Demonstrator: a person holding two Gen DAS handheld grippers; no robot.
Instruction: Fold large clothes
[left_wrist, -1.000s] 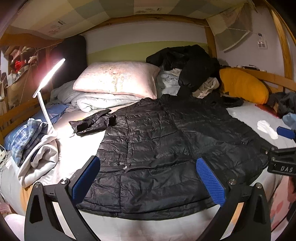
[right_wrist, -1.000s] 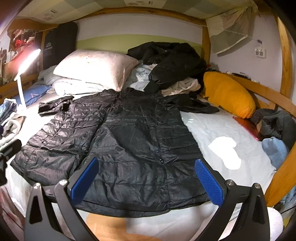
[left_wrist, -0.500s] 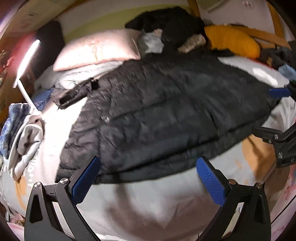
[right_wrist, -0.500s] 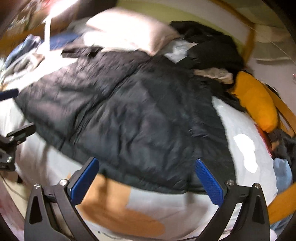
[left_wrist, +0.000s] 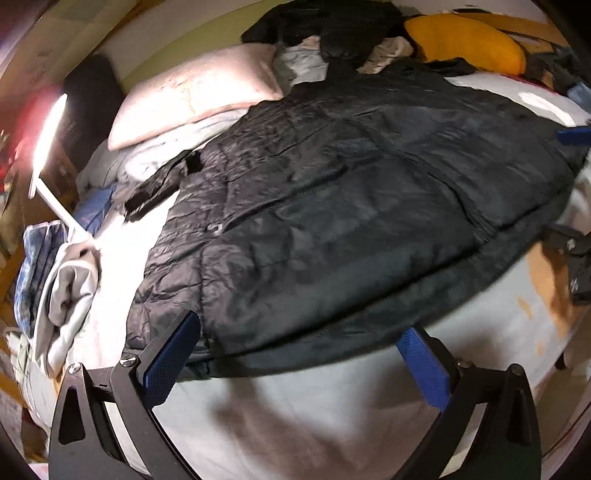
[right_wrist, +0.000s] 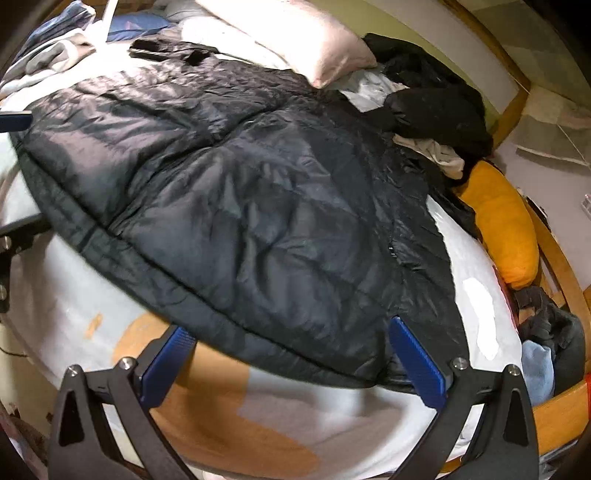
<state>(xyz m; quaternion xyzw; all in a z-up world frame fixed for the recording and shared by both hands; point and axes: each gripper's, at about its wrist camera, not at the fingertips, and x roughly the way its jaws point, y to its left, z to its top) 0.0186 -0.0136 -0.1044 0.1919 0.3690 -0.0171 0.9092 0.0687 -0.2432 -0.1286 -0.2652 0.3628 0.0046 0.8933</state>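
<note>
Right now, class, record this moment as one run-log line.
phase: approach | black puffer jacket: spread flat on bed | left tool: open, at hem | right tool: open, at hem

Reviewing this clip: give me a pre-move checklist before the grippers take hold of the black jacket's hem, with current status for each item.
1. Left gripper open: ok, jaws wide apart.
2. Right gripper open: ok.
3. Black jacket spread flat on the bed: ok.
4. Hem between the jaws: ok, it lies across both gaps; cannot tell whether the pads touch it.
5. Left sleeve tucked in: not ok, it lies out toward the lamp.
6. Other sleeve's position: cannot tell, it runs into the clothes pile.
</note>
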